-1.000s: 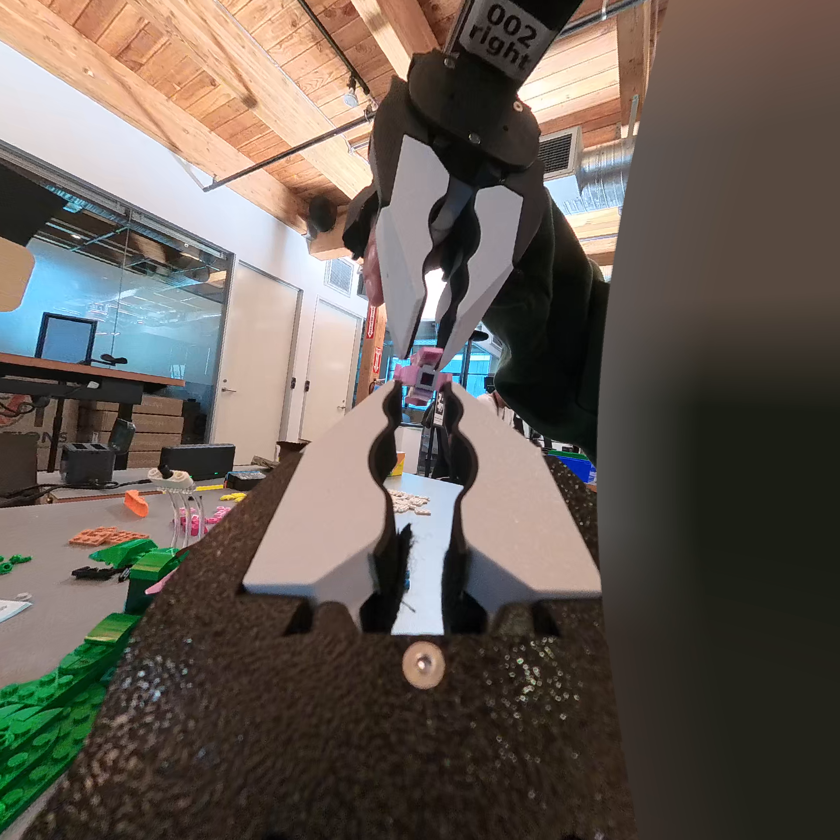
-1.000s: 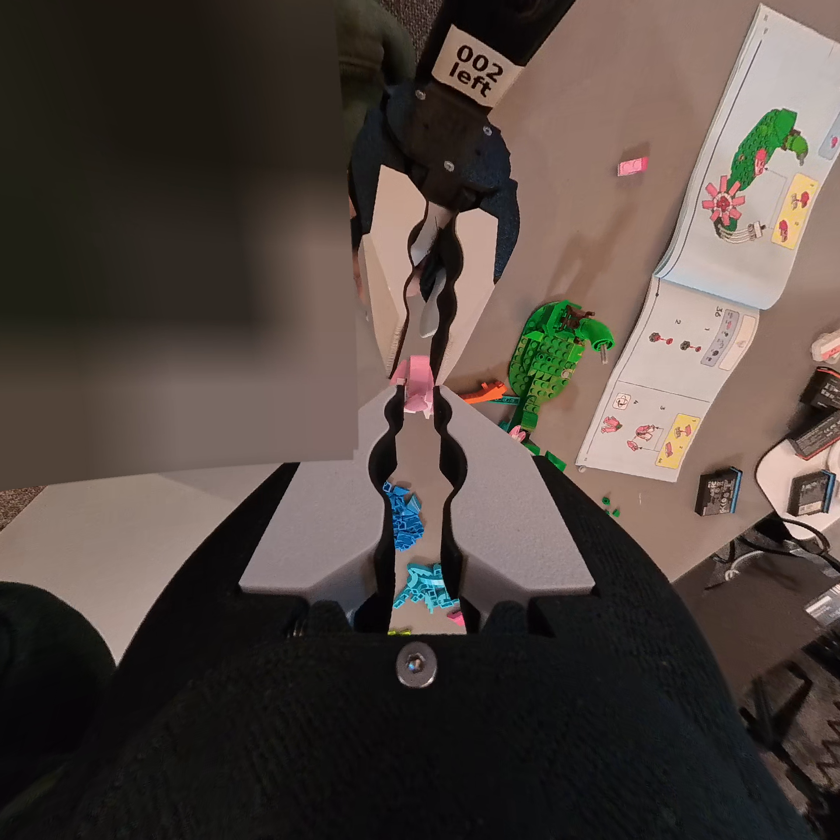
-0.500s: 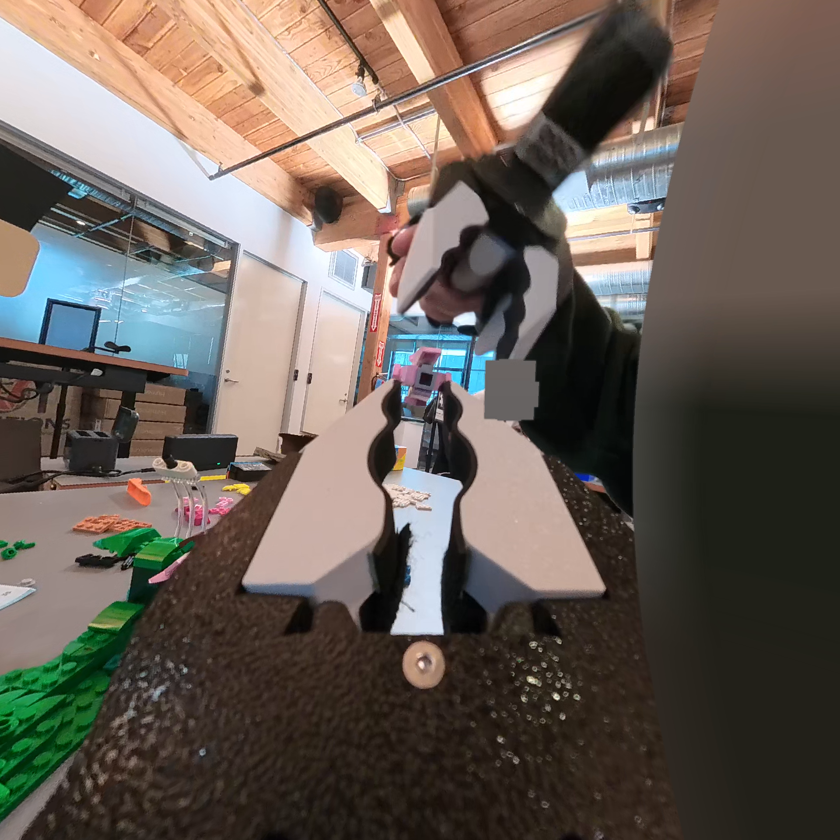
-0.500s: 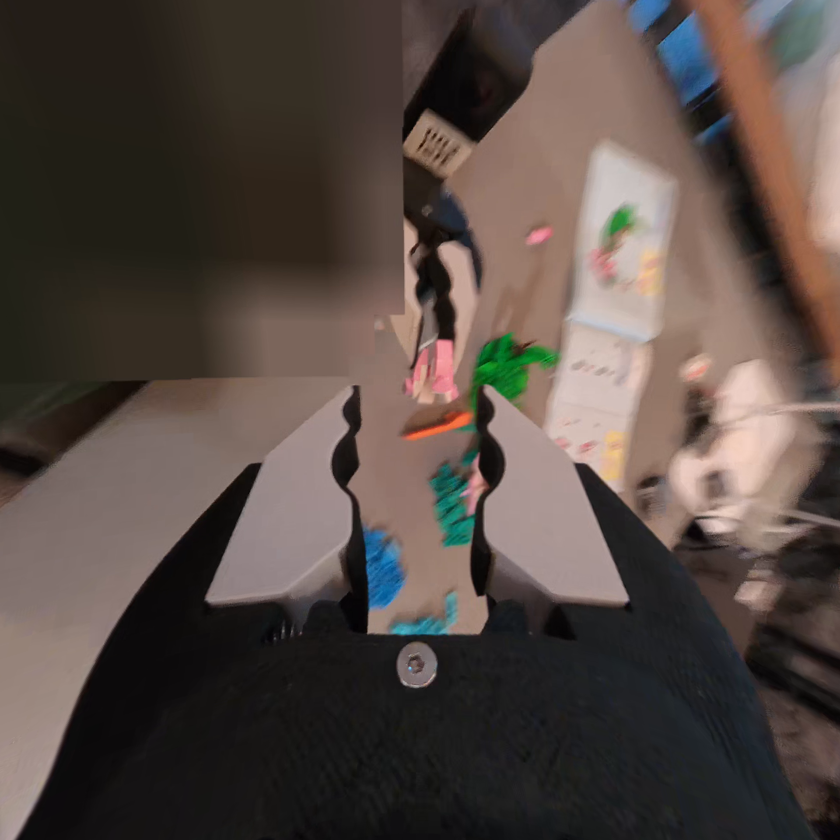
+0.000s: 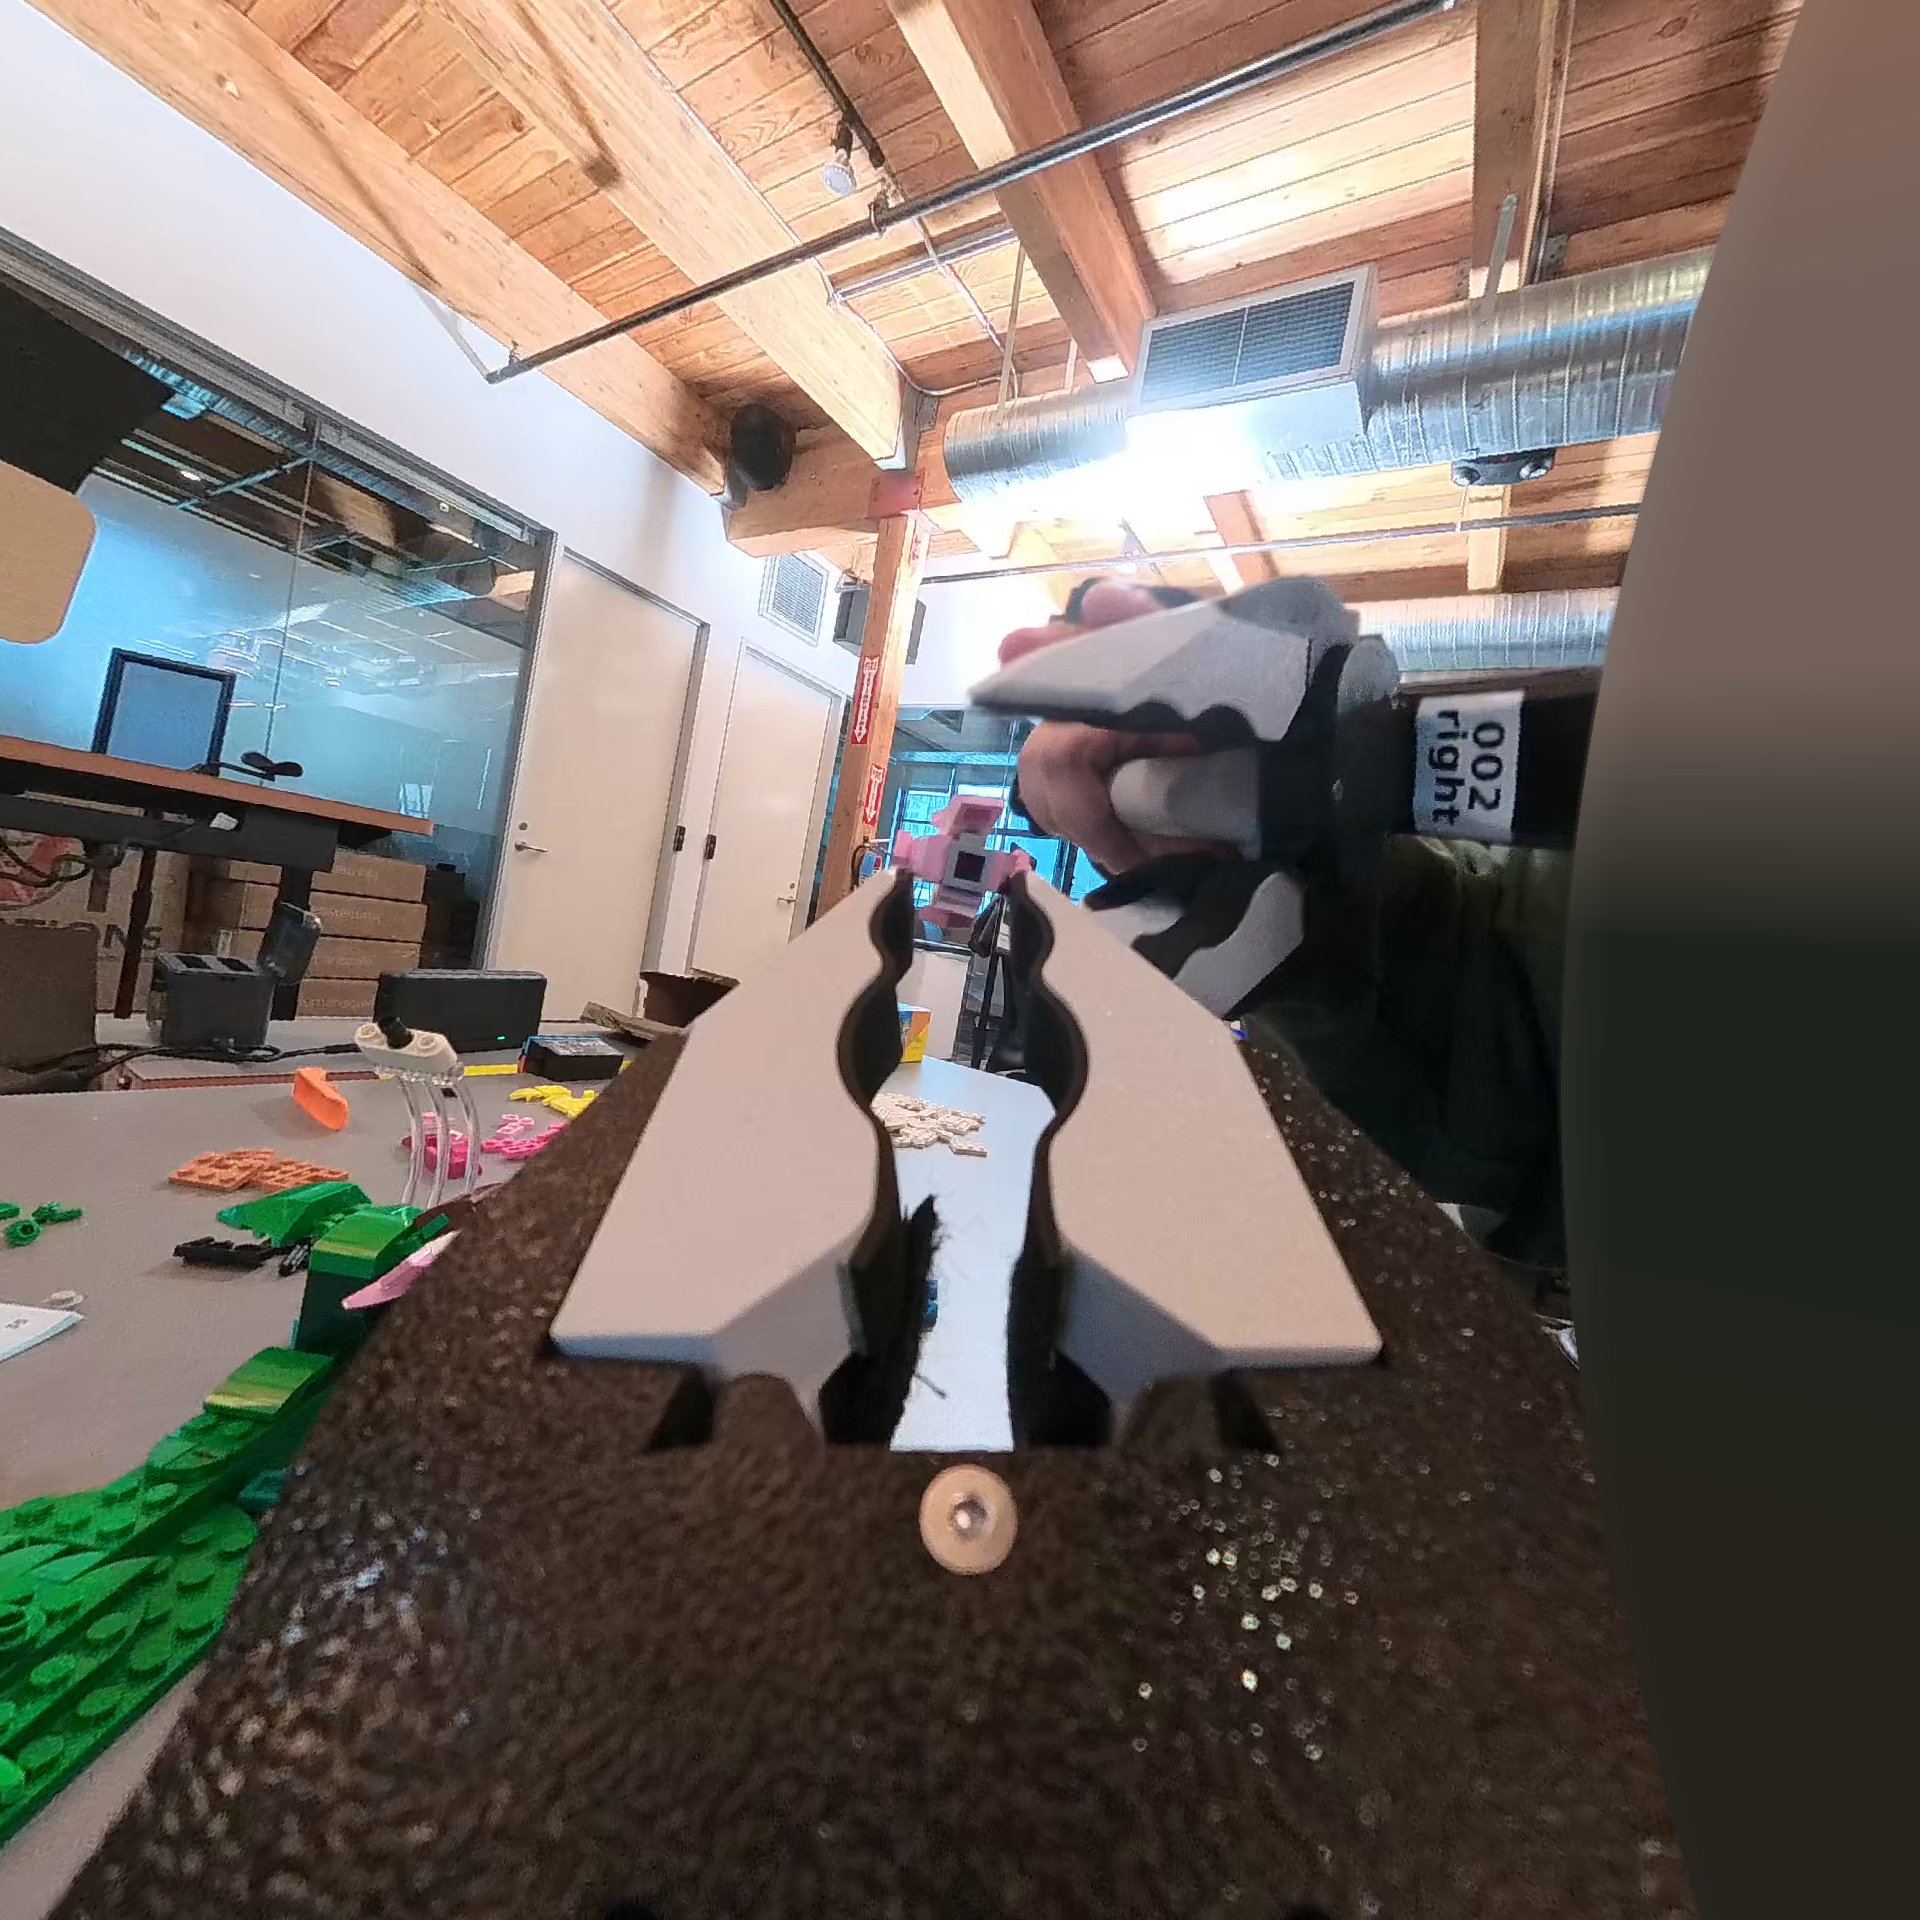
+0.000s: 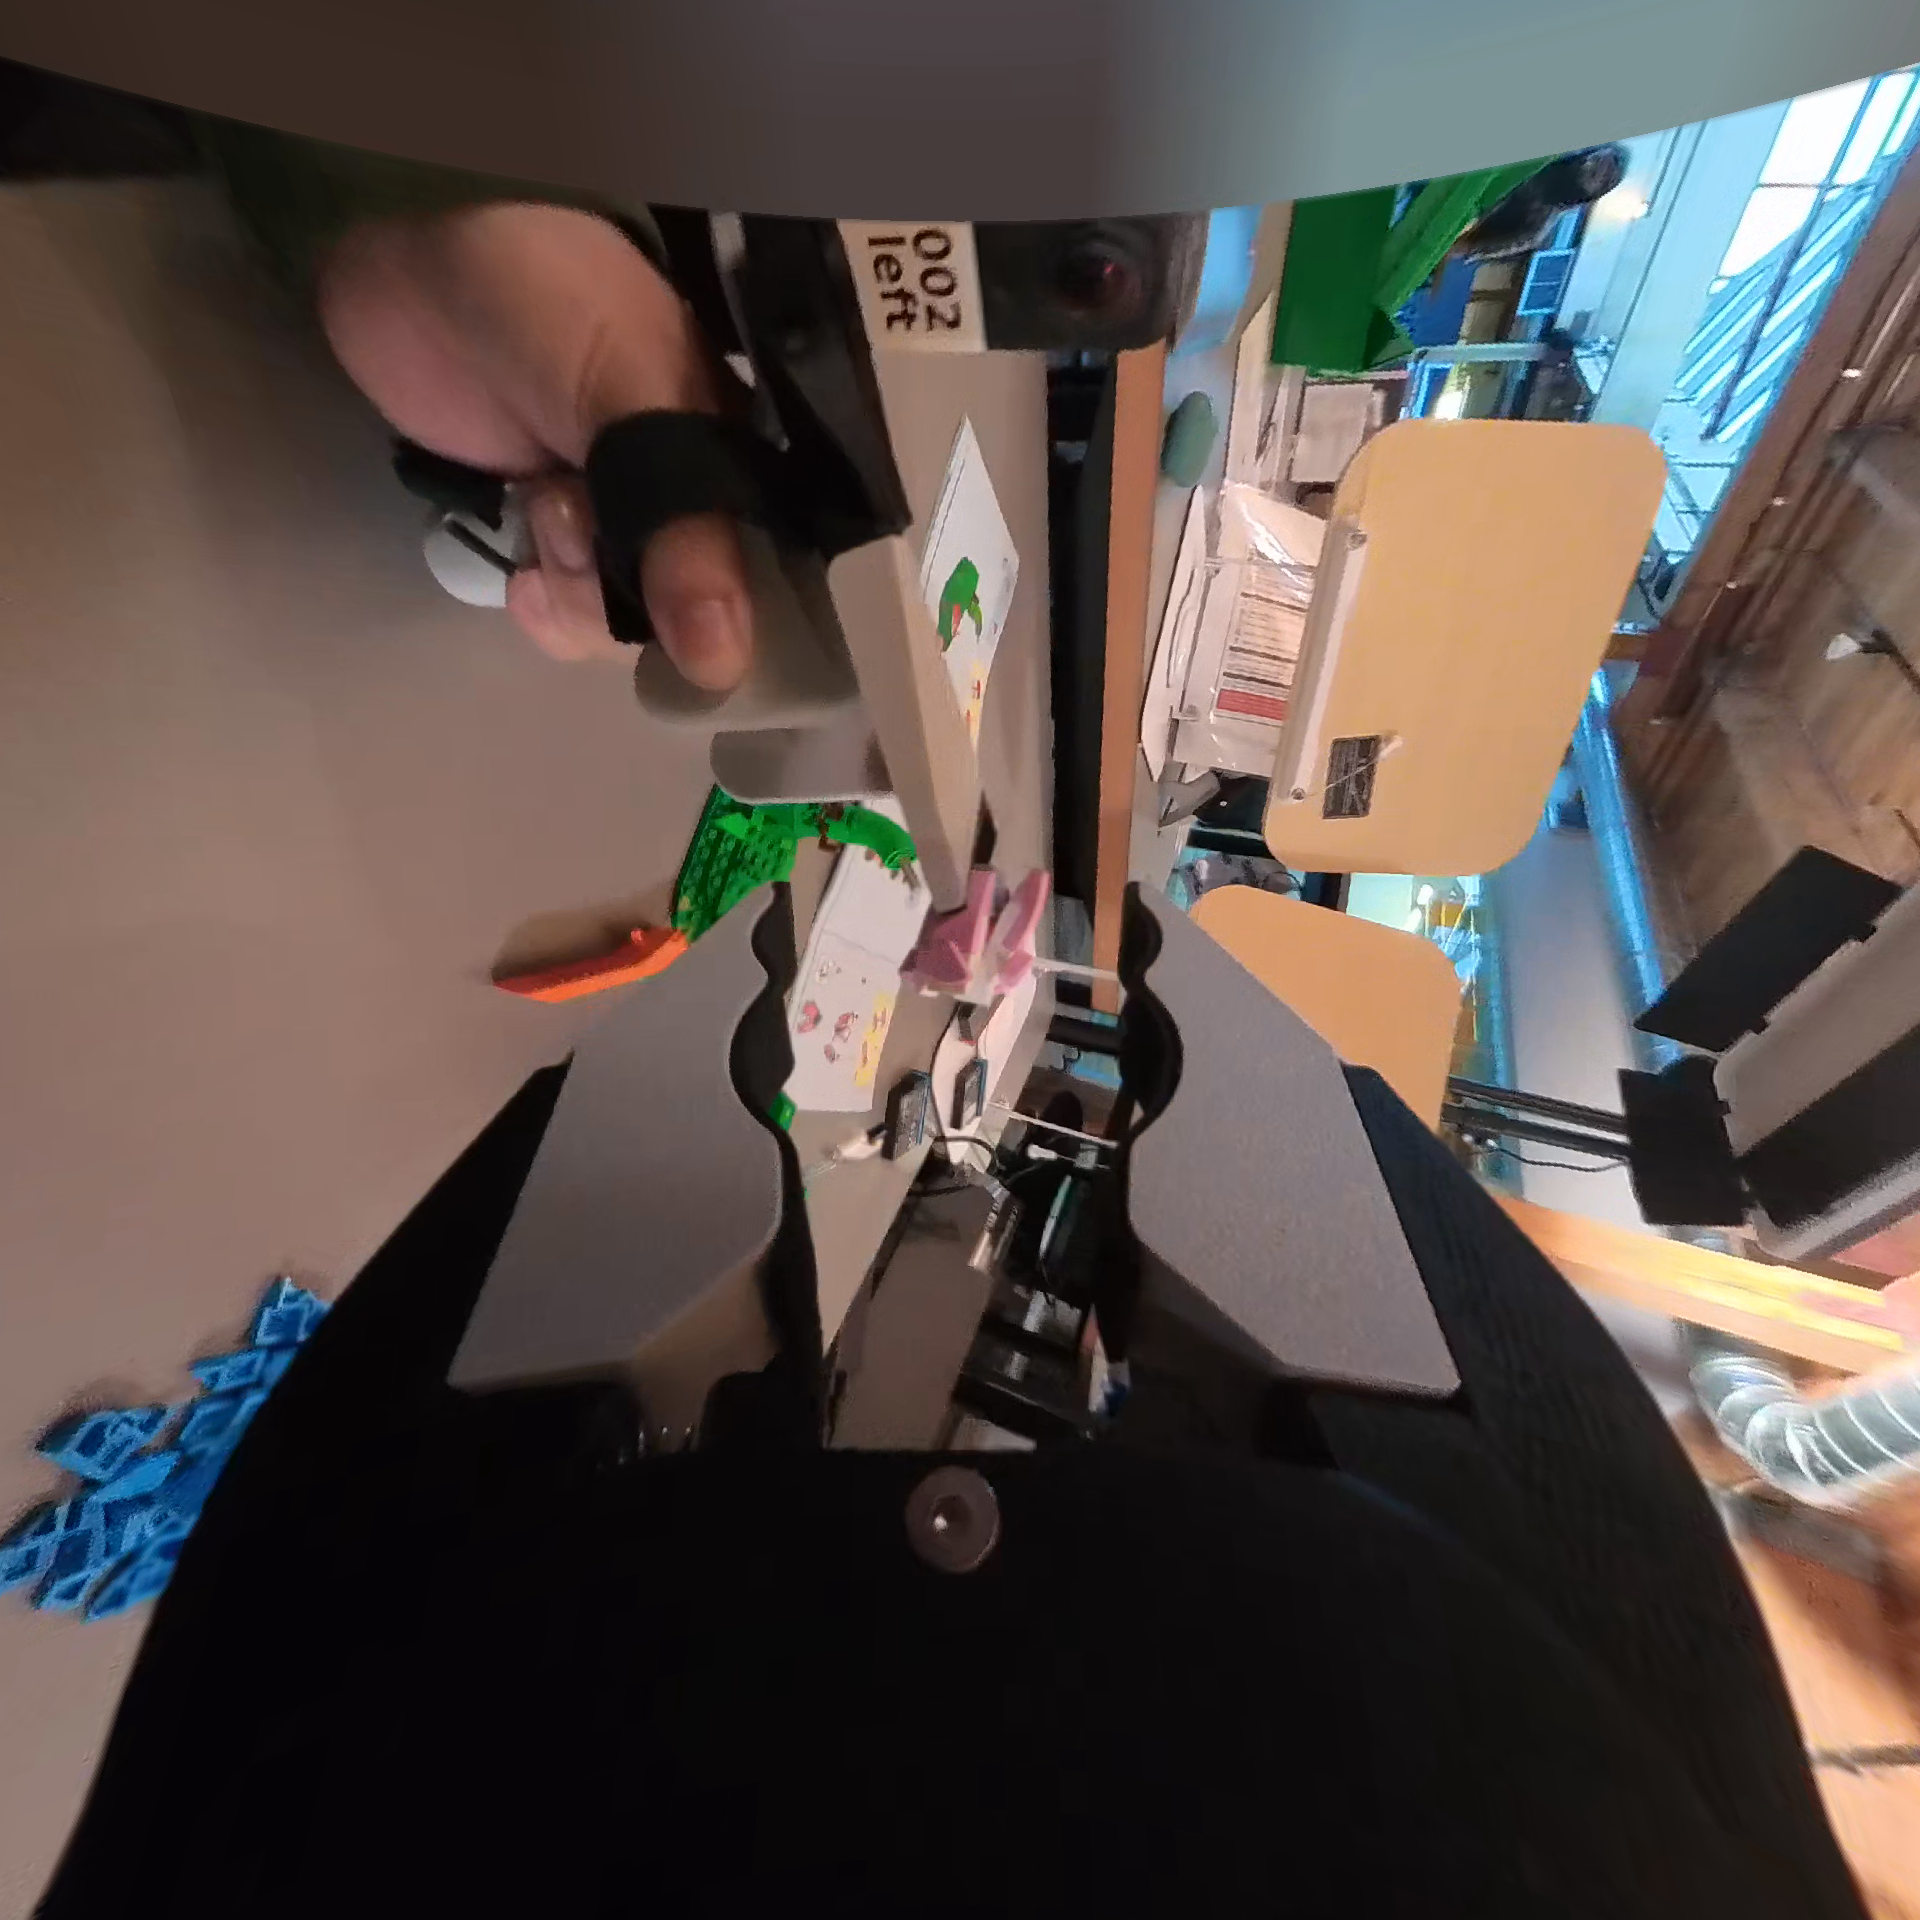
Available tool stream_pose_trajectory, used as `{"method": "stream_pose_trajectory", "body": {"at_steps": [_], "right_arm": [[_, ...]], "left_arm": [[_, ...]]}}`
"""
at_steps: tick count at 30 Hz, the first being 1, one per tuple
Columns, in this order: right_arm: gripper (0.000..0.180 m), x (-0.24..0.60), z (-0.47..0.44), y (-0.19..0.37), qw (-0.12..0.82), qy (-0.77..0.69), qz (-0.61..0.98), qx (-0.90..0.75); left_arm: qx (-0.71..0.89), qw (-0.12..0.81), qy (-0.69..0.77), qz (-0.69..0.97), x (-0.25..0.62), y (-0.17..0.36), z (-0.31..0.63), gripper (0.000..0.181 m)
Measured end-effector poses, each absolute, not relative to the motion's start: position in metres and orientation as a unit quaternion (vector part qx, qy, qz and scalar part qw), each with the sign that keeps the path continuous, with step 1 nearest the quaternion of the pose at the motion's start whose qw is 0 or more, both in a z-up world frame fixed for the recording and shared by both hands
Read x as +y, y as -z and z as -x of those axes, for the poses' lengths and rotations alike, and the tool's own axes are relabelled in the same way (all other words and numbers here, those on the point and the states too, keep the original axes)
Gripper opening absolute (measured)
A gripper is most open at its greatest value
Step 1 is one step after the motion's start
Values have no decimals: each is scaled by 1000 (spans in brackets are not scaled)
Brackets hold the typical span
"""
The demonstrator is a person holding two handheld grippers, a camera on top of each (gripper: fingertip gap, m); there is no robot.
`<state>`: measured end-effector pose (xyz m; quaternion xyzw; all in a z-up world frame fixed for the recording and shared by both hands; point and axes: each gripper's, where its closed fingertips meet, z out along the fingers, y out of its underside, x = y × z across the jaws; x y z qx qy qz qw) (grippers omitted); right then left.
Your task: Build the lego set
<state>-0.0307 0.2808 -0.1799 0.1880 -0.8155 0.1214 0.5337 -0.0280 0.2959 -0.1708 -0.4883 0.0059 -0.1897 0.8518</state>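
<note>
My left gripper (image 5: 961, 883) is shut on a small pink lego assembly (image 5: 961, 868) with a dark square hole, held up in the air at its fingertips. My right gripper (image 6: 954, 902) is open and empty. Its jaws stand wide on either side of the pink assembly (image 6: 971, 930) without touching it. In the left wrist view the right gripper (image 5: 1039, 805) is turned sideways, just right of the pink piece. The green lego build (image 5: 104, 1538) lies on the grey table (image 5: 104, 1143) and also shows in the right wrist view (image 6: 758, 842).
On the table are an orange piece (image 6: 592, 961), a pile of blue pieces (image 6: 125, 1496), the open instruction booklet (image 6: 971, 561), orange plates (image 5: 244, 1169), pink pieces (image 5: 509, 1138), white pieces (image 5: 930, 1122) and a clear stand with a white top (image 5: 416, 1060). Black battery packs (image 6: 909, 1112) sit near the table edge. Both grippers' tips are close together, under 4 cm apart.
My right gripper let go of the pink assembly, opened, and swung from above it to its right side, turned sideways. My left gripper kept its hold.
</note>
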Motion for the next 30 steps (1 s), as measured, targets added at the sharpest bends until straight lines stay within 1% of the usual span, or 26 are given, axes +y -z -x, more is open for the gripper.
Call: {"method": "stream_pose_trajectory", "body": {"at_steps": [10, 19, 22, 23, 26, 30], "right_arm": [[57, 289, 36, 195, 527, -82, -198, -822], [49, 296, 47, 196, 569, 14, -200, -798], [41, 298, 52, 195, 596, 63, -218, -770], [33, 298, 54, 193, 608, 79, -228, -757], [17, 297, 57, 192, 631, 114, -260, -722], [17, 298, 58, 192, 634, 101, -249, -725]], "left_arm": [[0, 850, 192, 491, 296, 172, 30, 16], [-24, 841, 177, 511, 303, 178, 36, 16], [-31, 835, 164, 525, 307, 181, 37, 16], [-33, 832, 163, 529, 308, 183, 37, 16], [-33, 825, 158, 542, 313, 186, 35, 15], [-40, 822, 161, 544, 314, 187, 37, 15]]}}
